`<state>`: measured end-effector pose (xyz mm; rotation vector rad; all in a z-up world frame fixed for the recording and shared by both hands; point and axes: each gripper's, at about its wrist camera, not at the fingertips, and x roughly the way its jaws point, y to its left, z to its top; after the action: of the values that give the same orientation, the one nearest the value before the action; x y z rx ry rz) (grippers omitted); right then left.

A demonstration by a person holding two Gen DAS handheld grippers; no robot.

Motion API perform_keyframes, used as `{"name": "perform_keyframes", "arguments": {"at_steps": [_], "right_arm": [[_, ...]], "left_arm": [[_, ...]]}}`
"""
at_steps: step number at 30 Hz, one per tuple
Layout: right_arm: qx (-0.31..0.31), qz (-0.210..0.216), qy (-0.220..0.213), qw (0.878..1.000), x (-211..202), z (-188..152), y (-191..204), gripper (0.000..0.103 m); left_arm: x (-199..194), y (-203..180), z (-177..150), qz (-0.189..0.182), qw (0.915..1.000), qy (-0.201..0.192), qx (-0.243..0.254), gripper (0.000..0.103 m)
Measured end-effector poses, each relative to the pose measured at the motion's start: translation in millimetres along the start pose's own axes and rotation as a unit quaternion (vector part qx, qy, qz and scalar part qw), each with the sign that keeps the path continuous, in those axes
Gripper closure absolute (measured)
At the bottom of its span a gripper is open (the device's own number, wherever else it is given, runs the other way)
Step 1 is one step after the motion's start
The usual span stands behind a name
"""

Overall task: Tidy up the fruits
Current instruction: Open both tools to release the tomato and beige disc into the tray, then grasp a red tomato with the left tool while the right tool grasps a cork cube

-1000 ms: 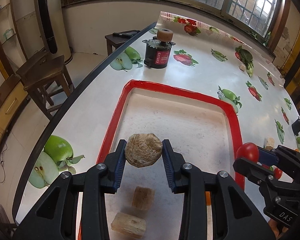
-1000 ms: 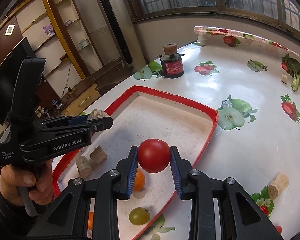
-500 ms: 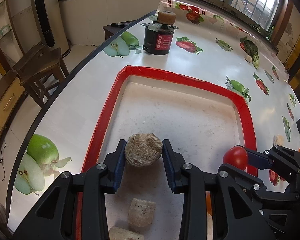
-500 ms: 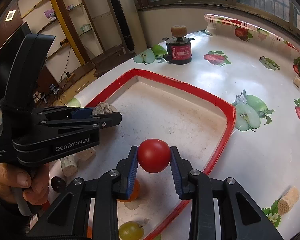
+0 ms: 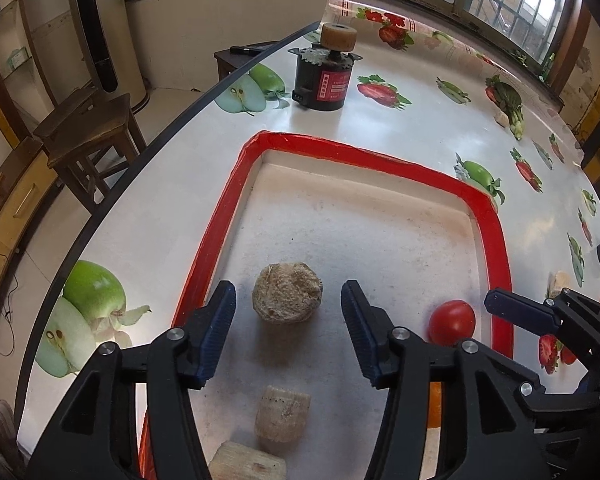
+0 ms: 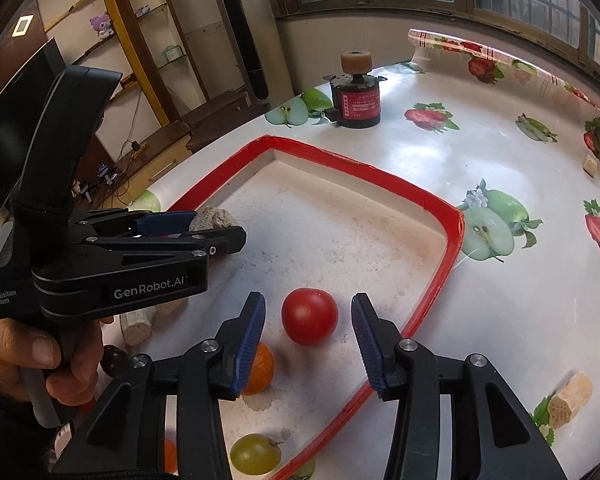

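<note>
The left gripper (image 5: 288, 308) had just been opened; its jaws stood clear of the rough beige lump (image 5: 287, 298), which lay between them on the floor of the red-rimmed tray (image 5: 496, 240). The right gripper (image 6: 308, 332) had likewise just been opened, and the red tomato (image 6: 309, 316) was seen resting in the tray between its parted jaws, untouched, beside an orange fruit (image 6: 260, 368).

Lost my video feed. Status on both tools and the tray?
Left tool open, just released tan lump. Right tool open, just released tomato. Both rest in red-rimmed tray. Nothing blocking.
</note>
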<state>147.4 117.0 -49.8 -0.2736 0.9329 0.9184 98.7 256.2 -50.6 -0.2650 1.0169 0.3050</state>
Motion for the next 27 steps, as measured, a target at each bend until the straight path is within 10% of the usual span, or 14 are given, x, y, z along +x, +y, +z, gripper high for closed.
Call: {"name": "perform_keyframes", "arguments": {"at_steps": [27], "right_arm": [[0.096, -0.040, -0.051, 0.993, -107.8, -74.8, -67.0, 0.053]], "left_arm": [[-57.2, -44.0, -32.9, -0.023, 0.9988, -0.037, 0.024, 0.049]]}}
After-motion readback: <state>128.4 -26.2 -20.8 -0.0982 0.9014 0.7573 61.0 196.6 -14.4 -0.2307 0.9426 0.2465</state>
